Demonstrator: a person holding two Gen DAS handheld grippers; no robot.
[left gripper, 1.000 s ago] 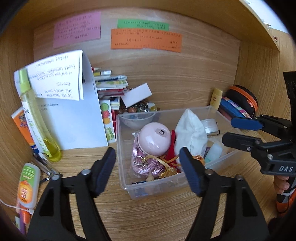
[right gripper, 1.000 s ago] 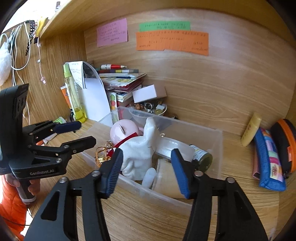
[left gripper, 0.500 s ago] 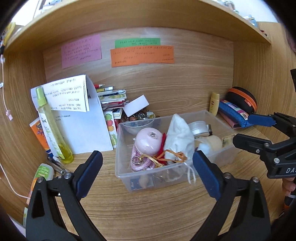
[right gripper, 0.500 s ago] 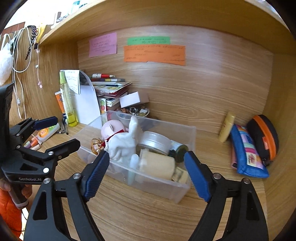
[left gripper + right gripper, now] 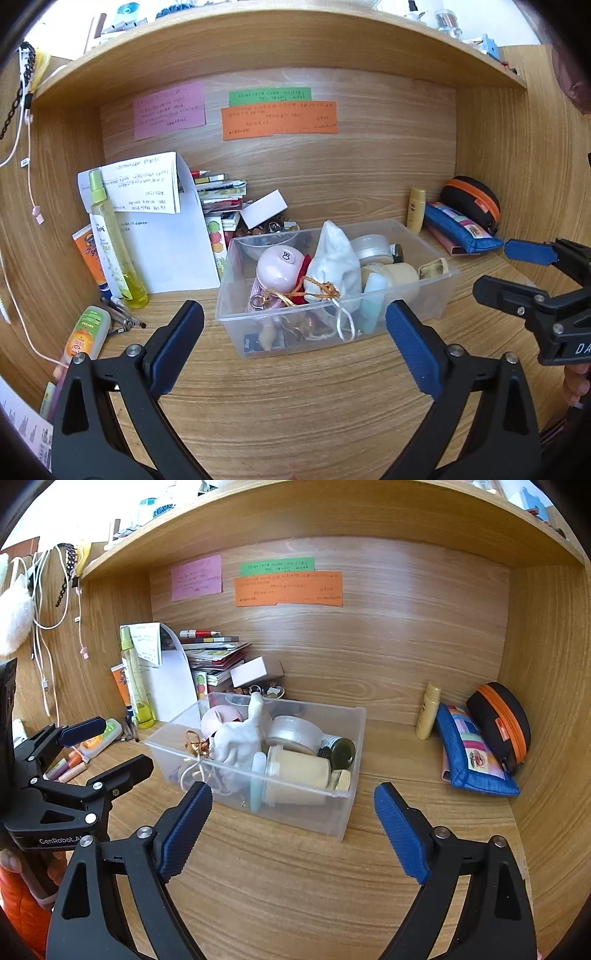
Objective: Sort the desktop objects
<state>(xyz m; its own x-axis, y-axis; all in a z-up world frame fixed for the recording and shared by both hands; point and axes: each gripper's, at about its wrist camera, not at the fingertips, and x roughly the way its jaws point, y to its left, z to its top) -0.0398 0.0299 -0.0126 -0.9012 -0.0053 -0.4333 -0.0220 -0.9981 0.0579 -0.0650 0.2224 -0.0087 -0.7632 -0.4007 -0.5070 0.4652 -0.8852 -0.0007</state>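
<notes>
A clear plastic box (image 5: 436, 291) (image 5: 343, 812) stands mid-desk, filled with a pink round case (image 5: 277, 266), a white cloth pouch (image 5: 336, 266) (image 5: 236, 742), jars (image 5: 295, 771) and small trinkets. My left gripper (image 5: 295, 339) is open and empty, held back in front of the box. My right gripper (image 5: 291, 827) is open and empty, also in front of the box. Each gripper shows in the other's view, the right (image 5: 517, 273) beside the box's right end and the left (image 5: 107, 746) beside its left end.
A yellow spray bottle (image 5: 110, 243), folded papers (image 5: 159, 229), stacked books (image 5: 221, 195) and tubes (image 5: 85, 332) are at the left. A yellow tube (image 5: 426, 710), a blue pencil pouch (image 5: 472, 757) and a black-orange case (image 5: 498, 723) are at the right. Sticky notes (image 5: 277, 118) hang on the back wall.
Both grippers have pulled back from the box and opened wider. The box and its contents look smaller and stay in place.
</notes>
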